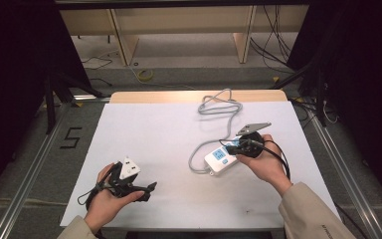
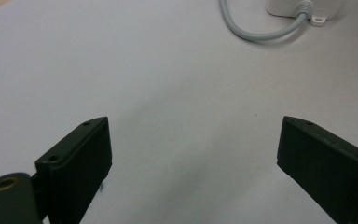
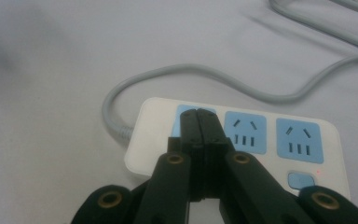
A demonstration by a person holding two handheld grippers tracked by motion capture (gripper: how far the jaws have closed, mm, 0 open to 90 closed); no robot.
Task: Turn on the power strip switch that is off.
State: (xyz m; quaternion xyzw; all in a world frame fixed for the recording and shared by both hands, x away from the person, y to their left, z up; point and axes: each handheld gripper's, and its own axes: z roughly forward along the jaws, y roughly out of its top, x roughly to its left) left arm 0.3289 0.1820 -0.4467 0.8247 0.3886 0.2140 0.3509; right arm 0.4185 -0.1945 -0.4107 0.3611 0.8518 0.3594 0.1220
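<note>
On the white surface (image 1: 144, 129), a power strip (image 3: 261, 140) under the right claw (image 3: 198, 116).
Right claw pinched together on nothing over the end socket; left claw (image 2: 193, 140) spread wide, empty.

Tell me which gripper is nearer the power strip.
Right. The right gripper, jaws shut, is over the power strip; the left gripper, jaws open, sits well away near the table's front-left edge.

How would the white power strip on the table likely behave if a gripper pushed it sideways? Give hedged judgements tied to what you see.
The power strip is a flat, low box lying on its broad face, so it would probably slide rather than tip or roll. Its grey cable lies in loose curves, so it looks floppy and may drag or swing the strip round. The smooth plastic casing might slip under the shut right gripper.
</note>
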